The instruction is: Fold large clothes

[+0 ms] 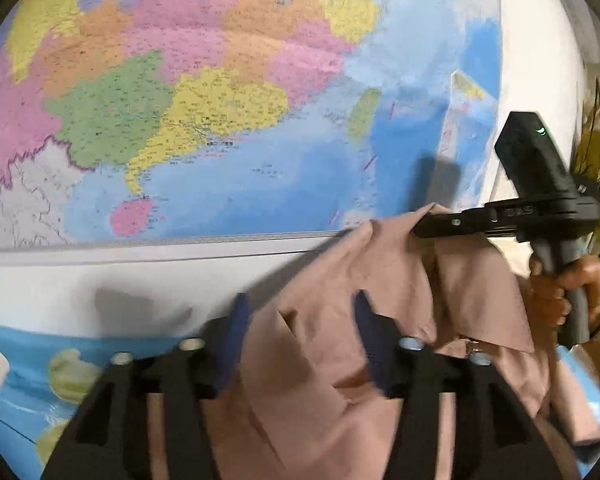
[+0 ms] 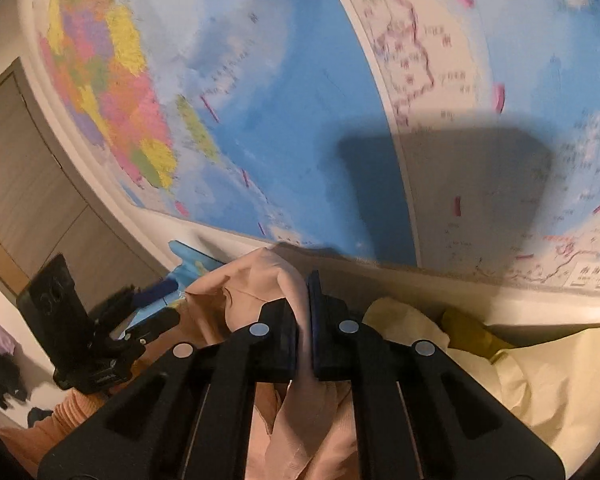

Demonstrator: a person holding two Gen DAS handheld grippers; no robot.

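A large dusty-pink garment point(image 1: 340, 340) hangs lifted in front of a wall map. In the left wrist view my left gripper point(image 1: 302, 300) is open, its blue-padded fingers point(image 1: 236, 320) spread on either side of the cloth and not pinching it. My right gripper point(image 1: 420, 230) shows at the right of that view, clamped on the garment's top edge. In the right wrist view my right gripper point(image 2: 303, 280) is shut on a fold of the pink garment point(image 2: 260, 280). The left gripper point(image 2: 156, 292) shows there at the lower left, beside the cloth.
A big coloured wall map point(image 1: 220, 100) fills the background, with a second map point(image 1: 40, 380) below it. Cream and yellow cloths point(image 2: 520, 368) lie at the right. A grey door point(image 2: 28, 184) and dark hanging clothes point(image 2: 0, 376) are at the left.
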